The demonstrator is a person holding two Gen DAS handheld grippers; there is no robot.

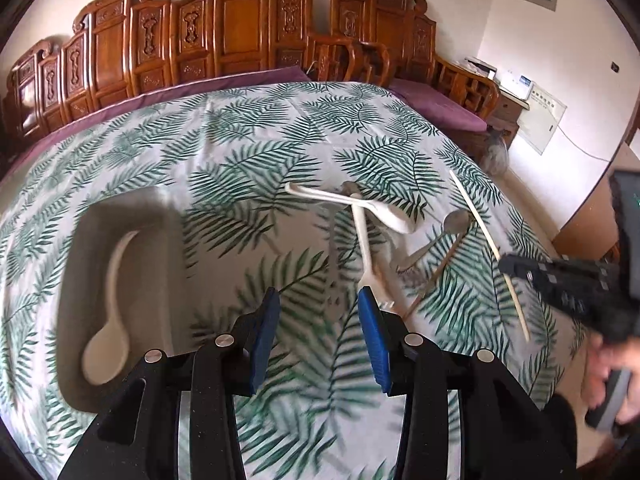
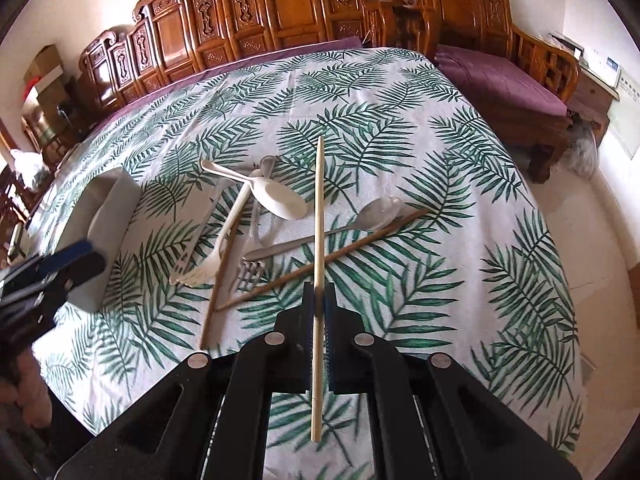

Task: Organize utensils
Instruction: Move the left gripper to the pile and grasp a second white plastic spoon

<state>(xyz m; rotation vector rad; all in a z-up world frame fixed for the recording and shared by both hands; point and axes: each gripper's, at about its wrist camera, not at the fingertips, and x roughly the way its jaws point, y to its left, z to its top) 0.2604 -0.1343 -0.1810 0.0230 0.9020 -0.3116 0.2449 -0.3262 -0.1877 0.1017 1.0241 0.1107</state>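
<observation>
the right claw (image 2: 319, 300) is clenched on a pale chopstick (image 2: 319, 216), lifted over the pile; the left claw (image 1: 319, 312) hangs released. carry it level to the grey tray (image 1: 120, 216), clear of the spoon (image 1: 108, 344).

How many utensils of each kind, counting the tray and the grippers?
Spoons: 3 (white spoon in the tray, white spoon in the pile, metal spoon)
Forks: 2 (white fork, metal fork)
Chopsticks: 3 (pale chopstick in the right gripper, two brown chopsticks)
Total: 8; the pile's overlaps may hide more.
</observation>
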